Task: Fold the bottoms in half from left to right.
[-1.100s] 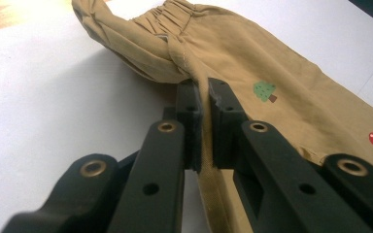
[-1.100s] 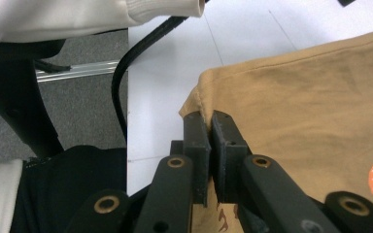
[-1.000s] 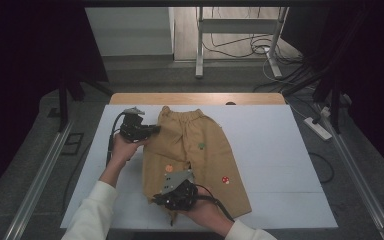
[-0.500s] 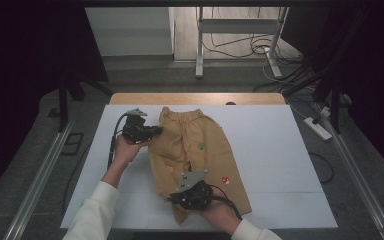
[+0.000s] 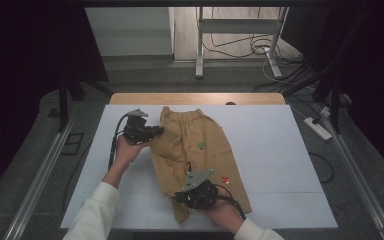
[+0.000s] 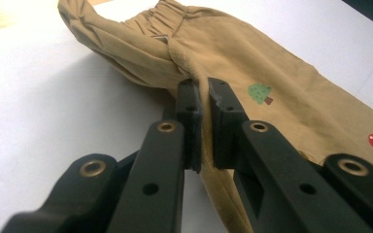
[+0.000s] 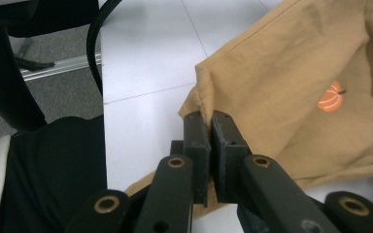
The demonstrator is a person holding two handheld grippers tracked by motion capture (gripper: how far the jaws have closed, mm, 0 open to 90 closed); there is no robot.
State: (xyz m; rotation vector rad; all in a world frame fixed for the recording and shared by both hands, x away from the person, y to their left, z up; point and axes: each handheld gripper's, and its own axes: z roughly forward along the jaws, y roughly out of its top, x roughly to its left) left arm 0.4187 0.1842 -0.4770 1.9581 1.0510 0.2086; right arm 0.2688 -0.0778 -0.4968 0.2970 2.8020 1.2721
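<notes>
A pair of small tan trousers [image 5: 200,150] with tree, mushroom and pumpkin patches lies on the white table [image 5: 280,150], waistband at the far end. My left gripper [image 5: 156,131] is shut on a fold of the trousers' left side seam [image 6: 201,97], just below the waistband. My right gripper [image 5: 179,197] is shut on the hem edge of the left leg [image 7: 205,109], which is lifted and folded over toward the right leg. The pumpkin patch [image 7: 331,96] shows on the fabric beyond the right jaws.
A wooden strip [image 5: 195,98] borders the table's far edge. Metal rails [image 5: 40,175] run along both sides of the table. A power strip [image 5: 319,127] and cables lie on the floor at the right. A metal stand [image 5: 237,30] is behind the table.
My right gripper has carried the leg hem rightward across the trousers, folding the left leg over. The left gripper has stayed where it was.
</notes>
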